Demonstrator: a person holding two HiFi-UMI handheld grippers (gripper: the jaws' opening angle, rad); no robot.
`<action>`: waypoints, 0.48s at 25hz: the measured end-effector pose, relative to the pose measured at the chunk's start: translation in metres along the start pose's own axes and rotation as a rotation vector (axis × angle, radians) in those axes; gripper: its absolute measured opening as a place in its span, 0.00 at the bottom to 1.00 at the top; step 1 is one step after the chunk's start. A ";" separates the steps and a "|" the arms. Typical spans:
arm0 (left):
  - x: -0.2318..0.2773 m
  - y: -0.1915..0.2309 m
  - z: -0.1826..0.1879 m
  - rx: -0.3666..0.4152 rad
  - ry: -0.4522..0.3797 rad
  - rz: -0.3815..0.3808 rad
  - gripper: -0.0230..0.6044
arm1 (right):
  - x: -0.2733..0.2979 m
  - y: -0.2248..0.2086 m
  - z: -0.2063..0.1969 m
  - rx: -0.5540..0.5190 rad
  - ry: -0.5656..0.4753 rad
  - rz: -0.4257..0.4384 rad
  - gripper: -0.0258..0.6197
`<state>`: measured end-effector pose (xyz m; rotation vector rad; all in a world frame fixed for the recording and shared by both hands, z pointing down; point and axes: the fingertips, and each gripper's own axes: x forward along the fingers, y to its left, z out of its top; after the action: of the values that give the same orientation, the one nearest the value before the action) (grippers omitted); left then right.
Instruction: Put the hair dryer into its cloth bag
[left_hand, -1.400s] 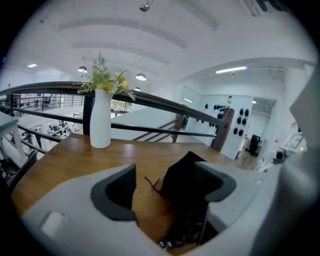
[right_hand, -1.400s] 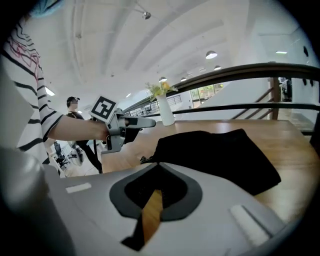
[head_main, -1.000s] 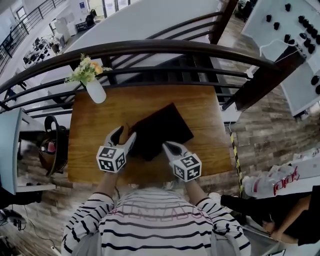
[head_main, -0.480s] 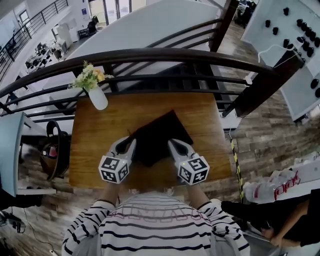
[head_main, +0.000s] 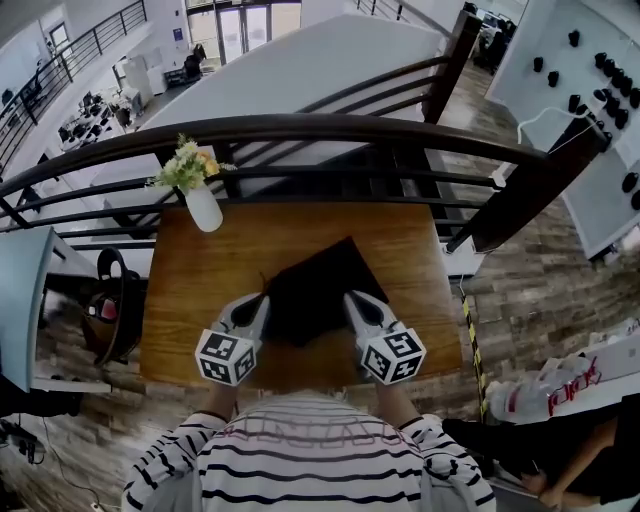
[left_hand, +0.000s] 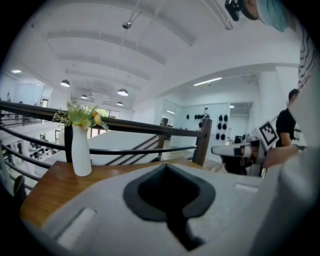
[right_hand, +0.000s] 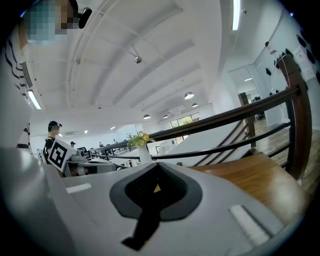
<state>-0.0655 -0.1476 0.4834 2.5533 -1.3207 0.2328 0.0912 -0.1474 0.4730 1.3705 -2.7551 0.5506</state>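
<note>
You've eased both grippers back towards you. The left gripper (head_main: 258, 303) and right gripper (head_main: 352, 300) now flank the near corner of the flat black cloth bag (head_main: 315, 280) on the brown wooden surface (head_main: 195, 290). Both sets of jaws are closed on nothing. The hair dryer doesn't show; it's probably bagged already, so you look nearly finished.

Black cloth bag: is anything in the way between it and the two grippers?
Nothing visible. The left gripper and right gripper sit at the near edge of the bag, one each side, jaws together. The vase stands apart at the far left of the table. No hair dryer shows.
</note>
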 end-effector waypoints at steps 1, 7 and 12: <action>-0.002 -0.001 -0.002 0.007 0.007 0.001 0.04 | -0.001 -0.001 0.001 -0.001 -0.004 -0.004 0.04; -0.012 -0.001 -0.009 0.003 0.017 0.019 0.04 | -0.003 -0.002 0.000 -0.013 -0.004 -0.023 0.04; -0.019 0.004 -0.008 -0.001 0.011 0.045 0.04 | -0.002 -0.002 0.001 -0.023 0.001 -0.028 0.04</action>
<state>-0.0795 -0.1326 0.4865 2.5195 -1.3752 0.2545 0.0944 -0.1470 0.4721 1.4006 -2.7284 0.5169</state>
